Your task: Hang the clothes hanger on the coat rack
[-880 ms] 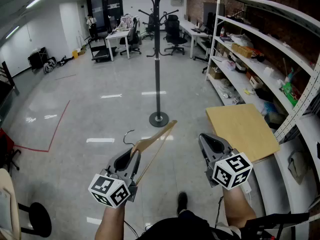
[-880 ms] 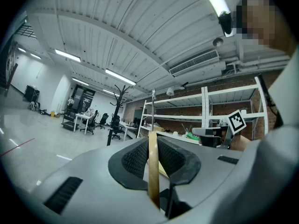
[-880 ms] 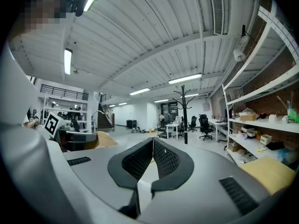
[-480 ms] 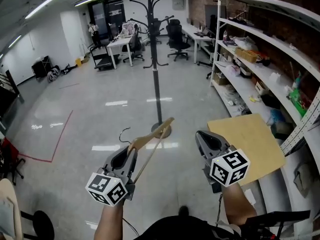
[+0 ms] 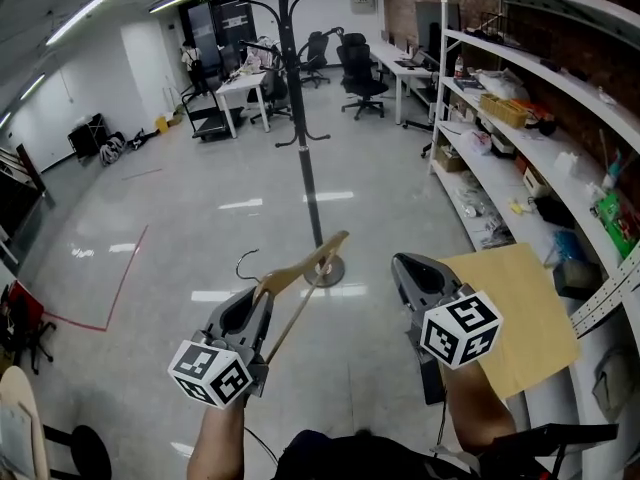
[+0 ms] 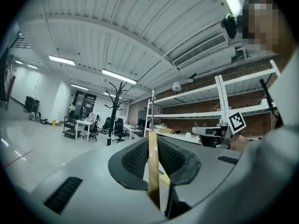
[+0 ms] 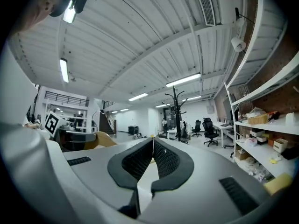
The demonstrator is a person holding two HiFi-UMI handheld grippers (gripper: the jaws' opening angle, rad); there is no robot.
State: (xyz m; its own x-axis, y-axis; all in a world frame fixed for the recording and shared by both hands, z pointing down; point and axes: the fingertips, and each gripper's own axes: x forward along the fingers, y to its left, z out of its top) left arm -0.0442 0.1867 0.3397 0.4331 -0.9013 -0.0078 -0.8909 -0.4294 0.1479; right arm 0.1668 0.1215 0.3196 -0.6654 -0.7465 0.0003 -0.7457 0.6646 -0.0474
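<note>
A black coat rack (image 5: 299,118) stands on the grey floor ahead, its round base (image 5: 326,271) just beyond the grippers. My left gripper (image 5: 262,300) is shut on a wooden clothes hanger (image 5: 303,265), whose metal hook (image 5: 243,261) points left and whose far arm reaches toward the rack's base. In the left gripper view the hanger's wood (image 6: 153,171) is pinched between the pads, and the coat rack (image 6: 115,110) shows in the distance. My right gripper (image 5: 402,265) is level beside it, shut and empty; the right gripper view shows its gripper (image 7: 153,142) with the pads meeting and the rack (image 7: 175,110) ahead.
White metal shelving (image 5: 520,118) full of boxes runs along the right wall. A light wooden board (image 5: 525,313) lies low by the shelving, next to my right arm. Desks and office chairs (image 5: 355,68) stand at the back. A red tape line (image 5: 125,268) marks the floor at left.
I have moved forward: the coat rack is nearer and taller in view, and the wooden board has slid to the right. Both grippers keep their pose, the left still holding the hanger.
</note>
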